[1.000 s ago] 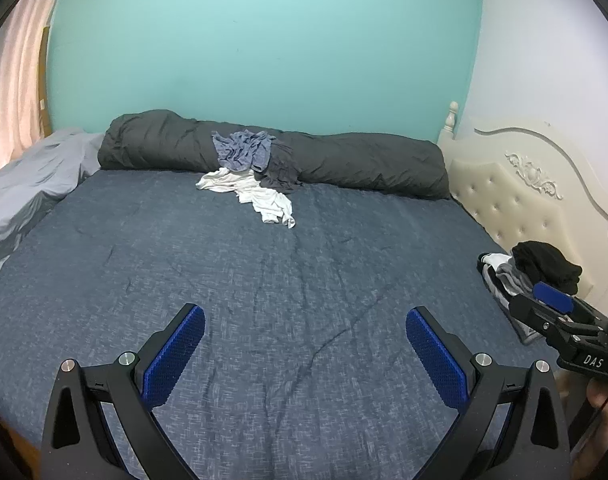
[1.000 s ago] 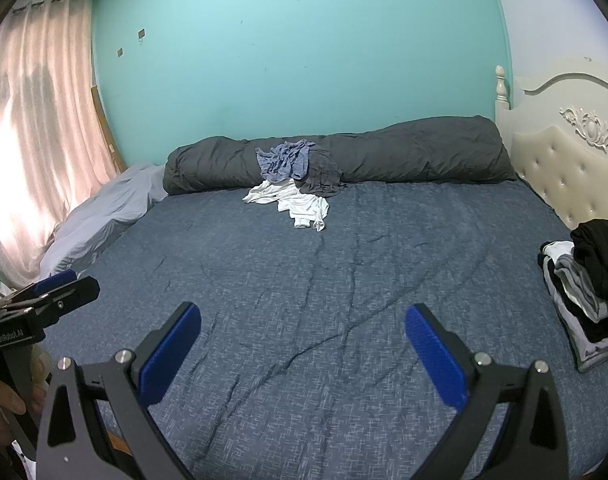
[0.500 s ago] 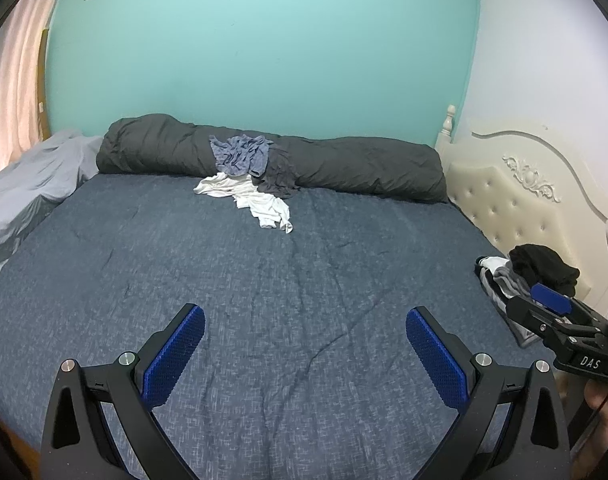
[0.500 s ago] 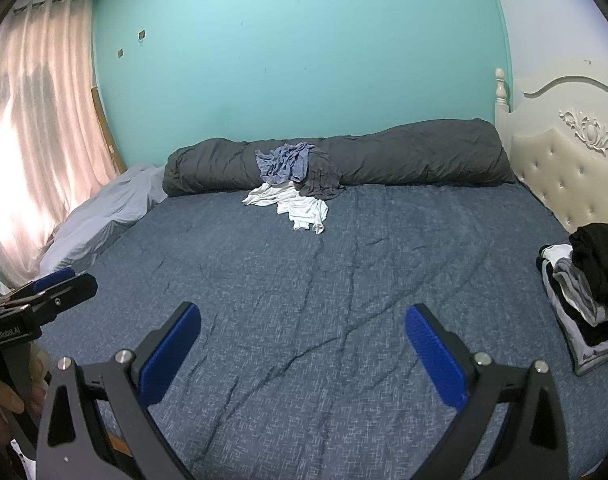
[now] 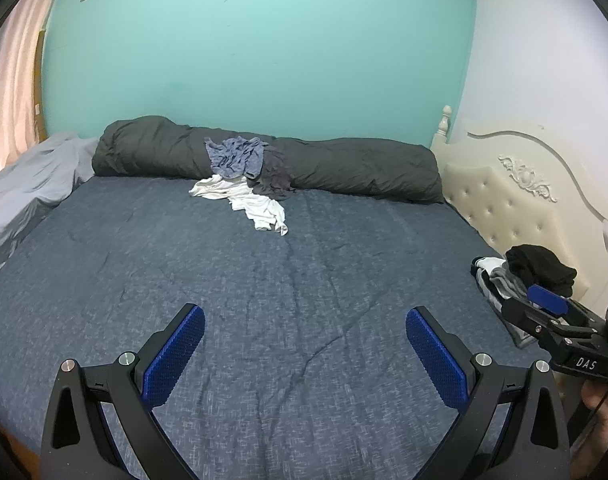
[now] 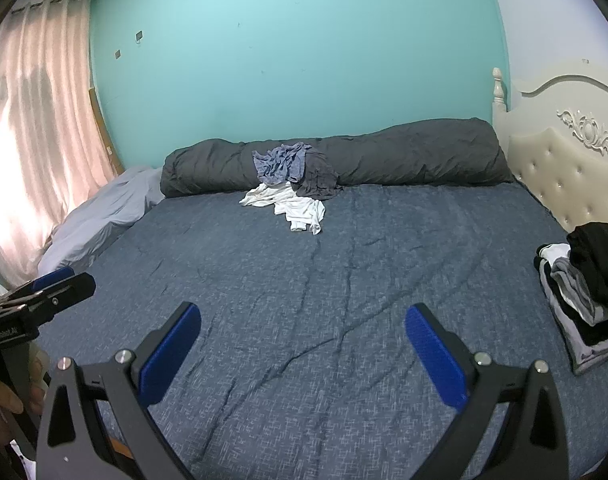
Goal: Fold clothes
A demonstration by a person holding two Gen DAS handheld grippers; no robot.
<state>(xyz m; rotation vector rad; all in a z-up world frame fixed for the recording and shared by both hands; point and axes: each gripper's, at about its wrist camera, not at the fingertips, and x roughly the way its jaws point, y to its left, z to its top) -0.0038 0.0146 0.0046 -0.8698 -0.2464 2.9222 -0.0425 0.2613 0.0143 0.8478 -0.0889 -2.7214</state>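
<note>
A heap of unfolded clothes lies at the far side of the bed: a crumpled blue-grey garment [image 5: 236,156] [image 6: 282,162], a dark grey one [image 5: 274,182] [image 6: 316,184] and a white shirt [image 5: 252,202] [image 6: 296,206] spilling forward. A stack of folded clothes [image 5: 516,276] [image 6: 584,292] with a black piece on top sits at the right edge. My left gripper [image 5: 304,344] and right gripper [image 6: 302,342] both hover open over the near part of the blue bedspread [image 5: 264,280] [image 6: 344,280], far from the heap, with nothing between their fingers.
A rolled dark grey duvet [image 5: 364,172] [image 6: 416,156] lies along the teal wall. A cream tufted headboard [image 5: 516,196] [image 6: 568,172] bounds the right side. A pale grey sheet [image 5: 24,188] [image 6: 100,216] and pink curtains [image 6: 36,128] are on the left.
Both cameras have drifted slightly, so the clothes heap sits a little higher in view. The grippers stay open and hold nothing.
</note>
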